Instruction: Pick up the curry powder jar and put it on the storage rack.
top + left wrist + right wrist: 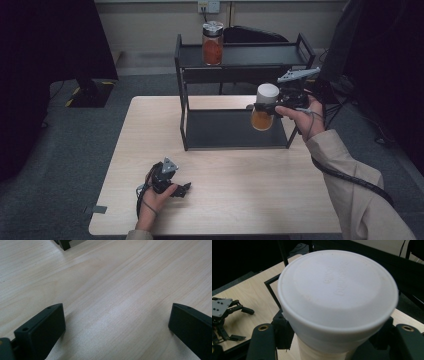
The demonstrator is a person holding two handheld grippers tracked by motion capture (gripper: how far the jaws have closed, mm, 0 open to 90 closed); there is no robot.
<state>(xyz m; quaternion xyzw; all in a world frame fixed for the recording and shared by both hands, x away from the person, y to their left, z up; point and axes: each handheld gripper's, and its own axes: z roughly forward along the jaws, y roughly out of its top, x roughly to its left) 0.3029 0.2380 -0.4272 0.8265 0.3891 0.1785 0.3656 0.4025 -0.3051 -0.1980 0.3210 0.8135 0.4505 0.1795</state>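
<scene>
A jar with a white lid [267, 92] and orange contents hangs in the air over the right part of the black rack's lower shelf [220, 131]. My right gripper [263, 107] is shut on it just below the lid. In the right gripper view the lid [337, 287] takes up the middle, with my right gripper [334, 340] clamping the jar from both sides. My left gripper [182, 190] rests on the table [235, 185] near the front left, held by a hand. It [116, 325] stands open over bare wood.
A second jar [212, 44] with a metal lid and red-orange contents stands on the rack's top shelf [260, 54]. The rack's upright posts [183, 115] frame the lower shelf. The left gripper [227, 315] appears far off in the right gripper view.
</scene>
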